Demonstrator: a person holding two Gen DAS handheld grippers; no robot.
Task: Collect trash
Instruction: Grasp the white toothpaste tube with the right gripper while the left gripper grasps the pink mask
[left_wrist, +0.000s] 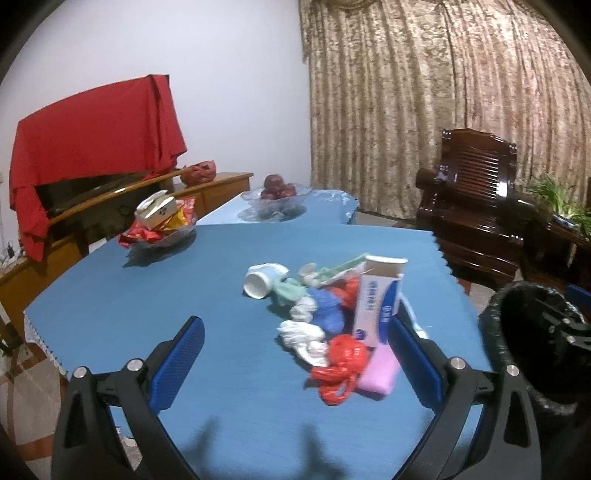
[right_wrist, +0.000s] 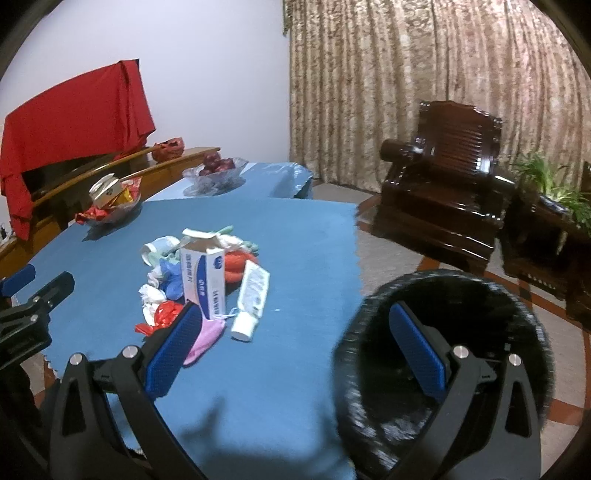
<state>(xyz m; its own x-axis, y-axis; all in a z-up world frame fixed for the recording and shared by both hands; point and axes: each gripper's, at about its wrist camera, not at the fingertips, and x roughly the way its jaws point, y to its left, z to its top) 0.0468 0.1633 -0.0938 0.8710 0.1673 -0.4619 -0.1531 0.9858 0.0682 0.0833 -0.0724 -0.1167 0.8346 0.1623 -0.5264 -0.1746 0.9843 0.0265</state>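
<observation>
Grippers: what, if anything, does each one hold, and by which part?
Nothing. The left gripper and right gripper are both open and empty above the table.

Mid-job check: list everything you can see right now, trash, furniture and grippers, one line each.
Carton: 1, white and blue, upright in the trash pile.
Tube: 1, white, lying right of the carton.
Cup: 1, white, on its side at the pile's far left.
Crumpled bags: several, red, white, blue, green, around the carton.
Pink item: 1, near edge of the pile.
Table: 1, blue cloth.
Snack bowl: 1, glass, far left.
Fruit bowl: 1, glass, red fruit, far end.
Bin: 1, black liner, right of the table.
Armchair: 1, dark wood.
Red cloth: 1, draped over furniture.
Left gripper: open.
Right gripper: open.
</observation>
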